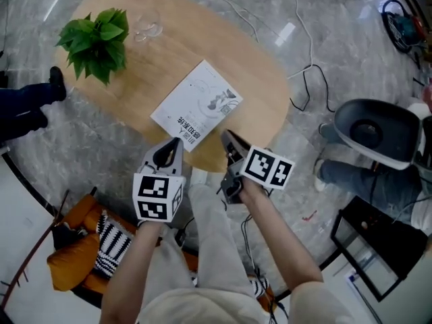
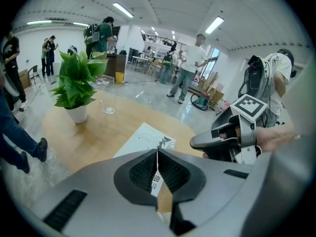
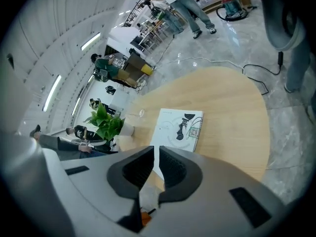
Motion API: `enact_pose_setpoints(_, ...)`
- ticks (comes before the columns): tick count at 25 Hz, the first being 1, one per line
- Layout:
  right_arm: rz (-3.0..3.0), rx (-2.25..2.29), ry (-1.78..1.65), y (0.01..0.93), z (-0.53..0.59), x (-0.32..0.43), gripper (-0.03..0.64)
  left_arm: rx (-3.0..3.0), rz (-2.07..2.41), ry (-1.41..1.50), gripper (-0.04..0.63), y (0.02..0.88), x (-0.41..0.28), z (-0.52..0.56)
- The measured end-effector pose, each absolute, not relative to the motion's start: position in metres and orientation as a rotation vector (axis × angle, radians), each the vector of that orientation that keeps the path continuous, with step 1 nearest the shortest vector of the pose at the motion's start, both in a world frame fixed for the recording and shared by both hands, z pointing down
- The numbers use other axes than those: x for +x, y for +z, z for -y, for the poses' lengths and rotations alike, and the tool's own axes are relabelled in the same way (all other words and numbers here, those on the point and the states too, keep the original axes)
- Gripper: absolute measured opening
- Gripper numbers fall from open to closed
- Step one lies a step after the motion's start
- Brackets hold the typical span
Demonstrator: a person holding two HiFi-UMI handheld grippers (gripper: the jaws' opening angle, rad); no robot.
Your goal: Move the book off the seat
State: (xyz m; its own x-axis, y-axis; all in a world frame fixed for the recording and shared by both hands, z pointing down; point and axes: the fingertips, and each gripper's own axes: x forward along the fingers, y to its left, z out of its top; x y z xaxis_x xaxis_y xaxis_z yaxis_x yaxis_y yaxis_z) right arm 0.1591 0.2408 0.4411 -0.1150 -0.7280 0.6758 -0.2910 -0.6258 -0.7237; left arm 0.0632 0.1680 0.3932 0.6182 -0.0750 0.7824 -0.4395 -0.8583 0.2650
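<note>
Sharing the table (image 1: 260, 69) with the book (image 1: 197, 105) are a plant (image 1: 96, 40) and glass (image 1: 146, 25).

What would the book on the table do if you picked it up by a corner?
The book looks thin, like a booklet, so it would probably droop and feel light. Lying flat on the smooth table, it would likely slide if pushed, not roll.

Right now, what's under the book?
The book lies flat on the wooden table, with bare wood showing along its sides. Whether anything thin lies beneath it cannot be seen, because the book covers that patch.
</note>
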Motion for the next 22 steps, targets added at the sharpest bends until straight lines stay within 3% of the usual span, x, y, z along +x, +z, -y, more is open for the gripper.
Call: enact_pose_setpoints(22,-1.534,-1.826,-1.748,0.293,-0.224,0.091,0.015,2.446,0.457,1.062,0.009,0.222,0.027,-0.175)
